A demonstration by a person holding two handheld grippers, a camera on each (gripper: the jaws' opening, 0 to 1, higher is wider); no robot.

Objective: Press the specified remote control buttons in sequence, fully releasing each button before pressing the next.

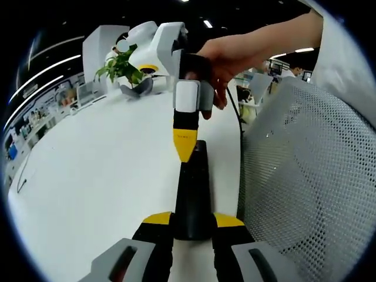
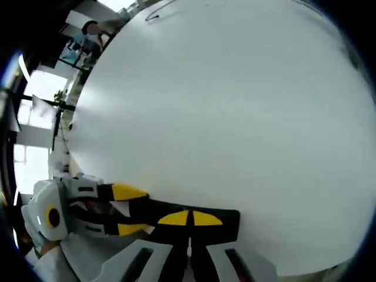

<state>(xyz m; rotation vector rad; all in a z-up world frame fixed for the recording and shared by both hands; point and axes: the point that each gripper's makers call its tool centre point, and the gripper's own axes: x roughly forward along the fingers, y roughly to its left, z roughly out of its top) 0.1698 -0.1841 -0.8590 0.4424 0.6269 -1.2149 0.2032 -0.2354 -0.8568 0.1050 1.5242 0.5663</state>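
Left gripper view: your left gripper (image 1: 192,222) pinches the near end of the black remote control (image 1: 192,194), which runs toward 12 o'clock over the white table (image 1: 100,170). Your right gripper (image 1: 184,147), held by your hand (image 1: 226,56), has its yellow tips pressed together and set on the remote's far half. A potted plant (image 1: 124,69) stands at 11 o'clock; a mesh chair back (image 1: 311,176) fills 3 o'clock.

Right gripper view: those closed tips (image 2: 189,219) rest on the remote.
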